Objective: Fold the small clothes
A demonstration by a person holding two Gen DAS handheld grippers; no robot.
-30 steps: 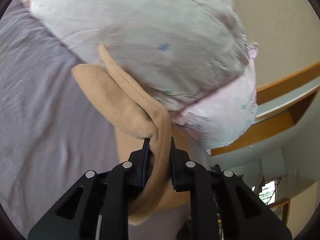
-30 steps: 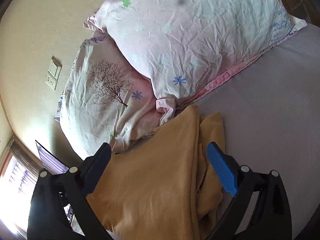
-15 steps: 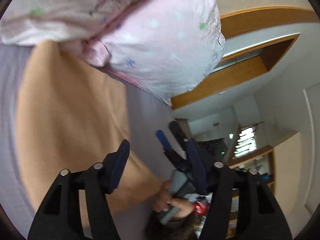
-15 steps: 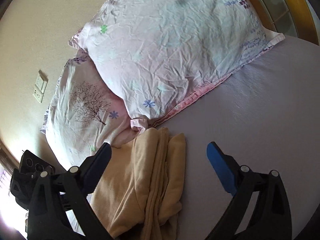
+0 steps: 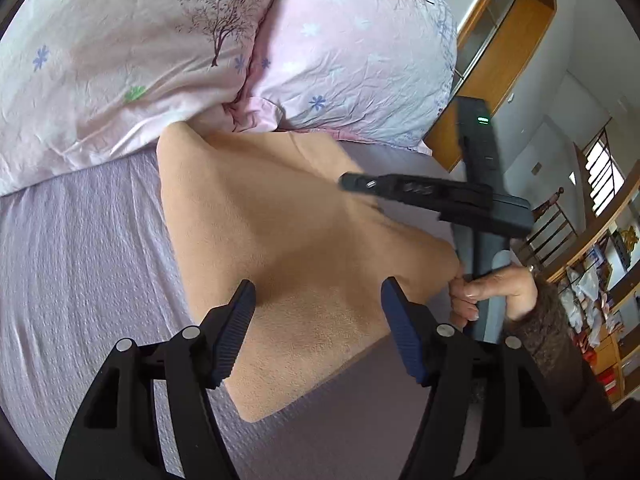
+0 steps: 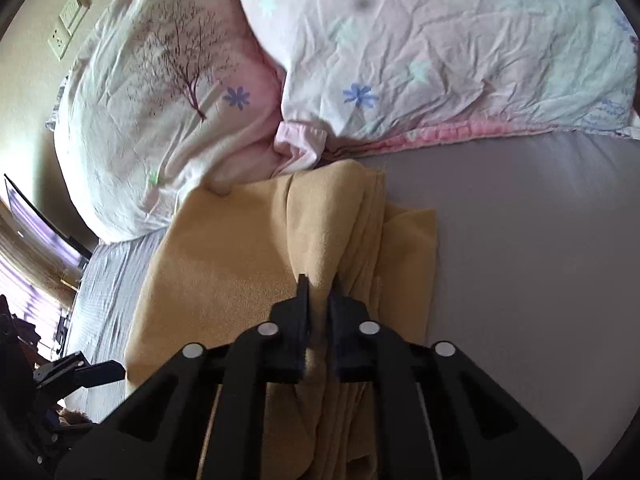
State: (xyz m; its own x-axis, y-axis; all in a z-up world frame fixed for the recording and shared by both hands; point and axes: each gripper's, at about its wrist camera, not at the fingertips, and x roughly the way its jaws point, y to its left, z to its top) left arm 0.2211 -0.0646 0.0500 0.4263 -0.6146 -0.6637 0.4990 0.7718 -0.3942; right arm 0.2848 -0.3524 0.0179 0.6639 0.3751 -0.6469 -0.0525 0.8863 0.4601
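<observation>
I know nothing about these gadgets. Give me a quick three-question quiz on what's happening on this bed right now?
1. True or false: the left hand-held gripper is clamping the tan fleece garment.
2. What is the right hand-held gripper shut on?
3. What lies past the garment: A) two floral pink pillows, B) a wooden tray?

Key: 1 false, it is open above the garment; 2 a raised fold of the garment; 3 A.

The left wrist view looks down close over the bed toward the pillows, its tool in the lower frame; the right wrist view sits nearer, facing the same pillows; both share the tan garment.
</observation>
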